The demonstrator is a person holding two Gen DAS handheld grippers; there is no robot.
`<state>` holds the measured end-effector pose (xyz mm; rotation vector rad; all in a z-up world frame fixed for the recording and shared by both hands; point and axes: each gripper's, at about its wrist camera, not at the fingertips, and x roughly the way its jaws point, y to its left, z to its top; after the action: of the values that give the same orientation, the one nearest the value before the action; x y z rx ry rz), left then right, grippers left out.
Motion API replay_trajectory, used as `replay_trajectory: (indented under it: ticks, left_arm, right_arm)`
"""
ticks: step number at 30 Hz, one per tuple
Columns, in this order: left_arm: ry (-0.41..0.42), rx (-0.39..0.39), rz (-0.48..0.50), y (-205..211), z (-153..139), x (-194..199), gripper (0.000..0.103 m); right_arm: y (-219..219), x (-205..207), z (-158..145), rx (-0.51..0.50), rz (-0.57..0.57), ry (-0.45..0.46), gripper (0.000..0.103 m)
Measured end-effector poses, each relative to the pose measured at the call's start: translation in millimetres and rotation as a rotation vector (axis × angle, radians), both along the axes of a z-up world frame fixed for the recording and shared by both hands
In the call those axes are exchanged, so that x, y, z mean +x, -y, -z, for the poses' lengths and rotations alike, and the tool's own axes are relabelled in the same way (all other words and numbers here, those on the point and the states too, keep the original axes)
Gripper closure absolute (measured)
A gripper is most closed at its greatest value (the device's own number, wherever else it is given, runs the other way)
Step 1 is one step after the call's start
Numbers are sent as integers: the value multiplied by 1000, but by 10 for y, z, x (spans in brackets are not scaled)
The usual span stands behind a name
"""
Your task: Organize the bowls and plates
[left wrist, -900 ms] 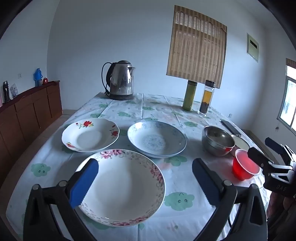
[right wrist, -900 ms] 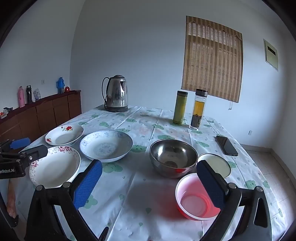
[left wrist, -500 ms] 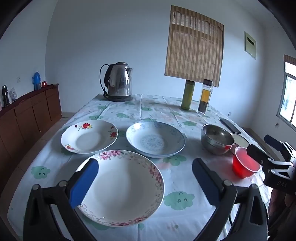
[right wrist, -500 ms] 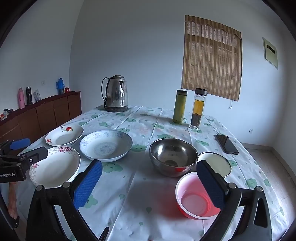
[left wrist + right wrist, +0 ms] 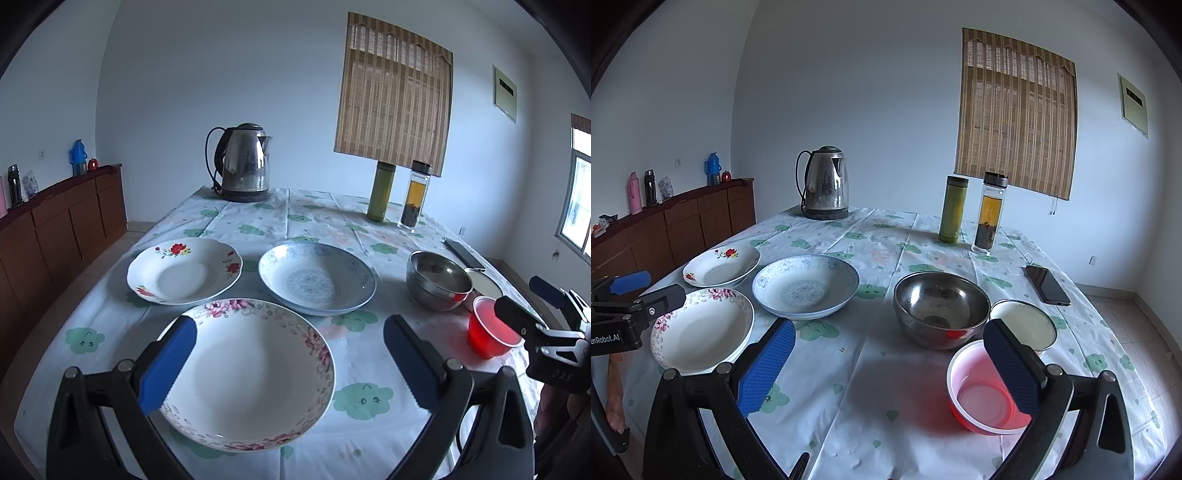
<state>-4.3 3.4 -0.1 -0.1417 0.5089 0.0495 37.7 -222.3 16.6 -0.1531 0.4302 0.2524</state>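
Both tools, left tool and right tool, stay spread and empty above the bench. We see no dish moved since before; pink-flowered plate and red bowl await stacking.

3 plates sat upright on the left: a pink-flowered plate nearest, a red-flowered plate behind it, and a blue-patterned plate just beside both (none stacked). To the right stood a steel bowl, a white bowl touching it, and a red plastic bowl in front.
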Motion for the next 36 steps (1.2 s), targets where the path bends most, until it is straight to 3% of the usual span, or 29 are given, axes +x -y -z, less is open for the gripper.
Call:
replay_trajectory:
  ticks: [36]
  left_arm:
    - [5, -3, -5, -15, -5, 11, 0]
  right_arm:
    - [-54, 3, 22, -1, -8, -12, 1]
